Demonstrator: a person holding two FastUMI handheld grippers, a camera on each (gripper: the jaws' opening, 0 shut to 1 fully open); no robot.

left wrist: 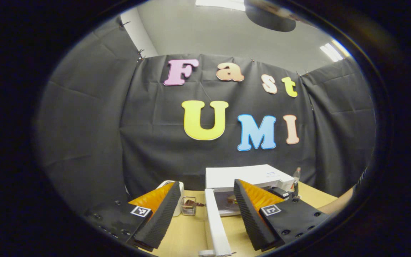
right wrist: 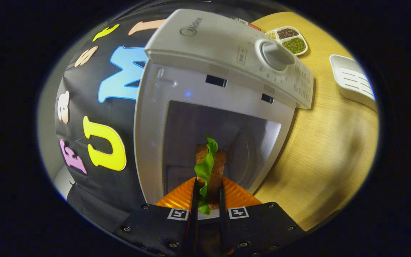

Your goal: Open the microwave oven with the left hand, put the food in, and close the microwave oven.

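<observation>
Right gripper [right wrist: 207, 191] is clamping the lettuce sandwich [right wrist: 208, 166] before the open microwave oven [right wrist: 223, 71] cavity. Left gripper [left wrist: 205, 214] is hanging spread apart, straddling the open door [left wrist: 215, 223].

Microwave [left wrist: 248, 175] on table [left wrist: 187, 232], door [left wrist: 215, 221] swung open toward the front, cup [left wrist: 188, 206] left of door, food [right wrist: 209, 167] before the open cavity, divided dish [right wrist: 289, 40] behind microwave
</observation>
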